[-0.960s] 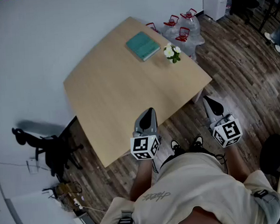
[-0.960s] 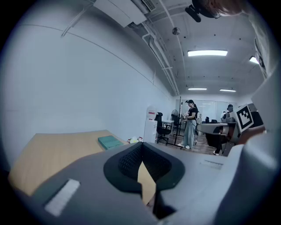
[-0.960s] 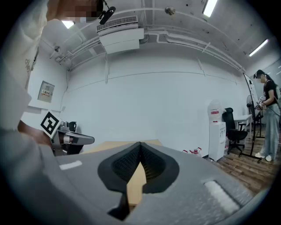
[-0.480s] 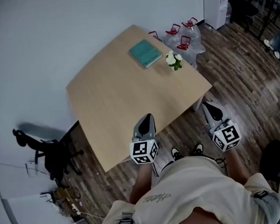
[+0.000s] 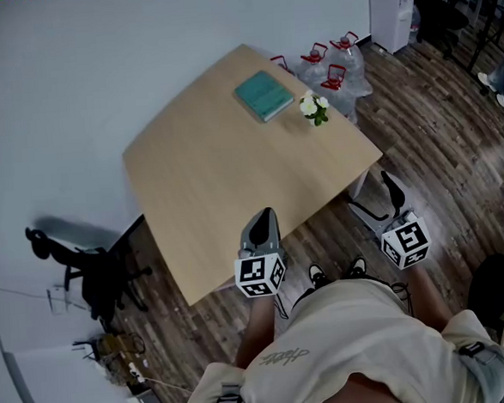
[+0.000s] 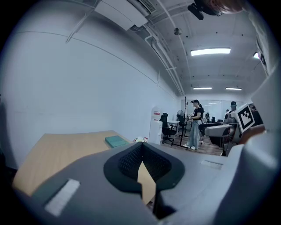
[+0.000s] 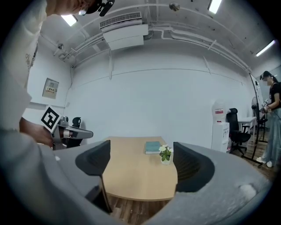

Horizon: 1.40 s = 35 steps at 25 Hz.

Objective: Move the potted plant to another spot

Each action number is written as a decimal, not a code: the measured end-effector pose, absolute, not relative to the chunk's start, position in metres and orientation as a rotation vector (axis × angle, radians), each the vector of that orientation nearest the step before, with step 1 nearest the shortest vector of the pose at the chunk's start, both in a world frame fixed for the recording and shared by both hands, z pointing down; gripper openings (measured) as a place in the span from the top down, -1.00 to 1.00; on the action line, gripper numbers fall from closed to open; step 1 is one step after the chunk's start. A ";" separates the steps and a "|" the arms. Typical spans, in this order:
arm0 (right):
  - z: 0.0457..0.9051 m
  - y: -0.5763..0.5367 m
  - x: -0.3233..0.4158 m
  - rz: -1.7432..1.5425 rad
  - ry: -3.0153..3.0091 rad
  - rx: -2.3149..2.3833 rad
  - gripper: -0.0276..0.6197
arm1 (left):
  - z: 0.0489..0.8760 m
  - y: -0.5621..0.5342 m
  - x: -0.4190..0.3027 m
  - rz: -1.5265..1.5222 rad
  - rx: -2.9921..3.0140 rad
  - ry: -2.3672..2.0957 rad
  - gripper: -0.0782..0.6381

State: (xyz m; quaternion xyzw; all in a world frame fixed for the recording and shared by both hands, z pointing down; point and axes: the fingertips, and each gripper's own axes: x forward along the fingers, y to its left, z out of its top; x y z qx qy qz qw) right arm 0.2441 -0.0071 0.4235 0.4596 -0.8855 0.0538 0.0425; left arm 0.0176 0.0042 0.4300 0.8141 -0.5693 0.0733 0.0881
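The potted plant (image 5: 314, 107), white flowers in a small pot, stands near the far right edge of the tan table (image 5: 225, 181); it shows small in the left gripper view (image 6: 140, 139) and between the jaws in the right gripper view (image 7: 165, 154). A teal book (image 5: 263, 96) lies just left of it. My left gripper (image 5: 264, 214) hovers shut over the table's near edge with nothing in it. My right gripper (image 5: 381, 200) hangs off the table's near right corner, far short of the plant; its jaws have just been opening and stand wide with nothing between them.
Water jugs with red handles (image 5: 332, 57) and a white dispenser (image 5: 391, 6) stand on the wood floor behind the table's far corner. A black office chair (image 5: 84, 268) sits at the left by the wall. A person (image 6: 194, 125) stands far off in the room.
The right gripper's jaws have spread from shut to wide open. The left gripper has kept its place and stays shut.
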 end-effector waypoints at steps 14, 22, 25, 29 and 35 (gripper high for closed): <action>0.450 -0.006 0.285 0.251 -2.722 1.328 -0.47 | 0.437 0.015 0.058 0.269 2.384 -1.740 0.74; 0.473 -0.013 0.310 0.315 -2.736 1.288 -0.47 | 0.433 0.012 0.085 0.325 2.390 -1.750 0.74; 0.484 -0.012 0.309 0.294 -2.722 1.259 -0.47 | 0.443 0.009 0.091 0.352 2.377 -1.746 0.74; 0.490 -0.006 0.322 0.290 -2.694 1.264 -0.47 | 0.448 0.002 0.106 0.360 2.377 -1.719 0.74; 0.501 -0.023 0.336 0.314 -2.670 1.296 -0.47 | 0.457 -0.018 0.124 0.384 2.429 -1.652 0.74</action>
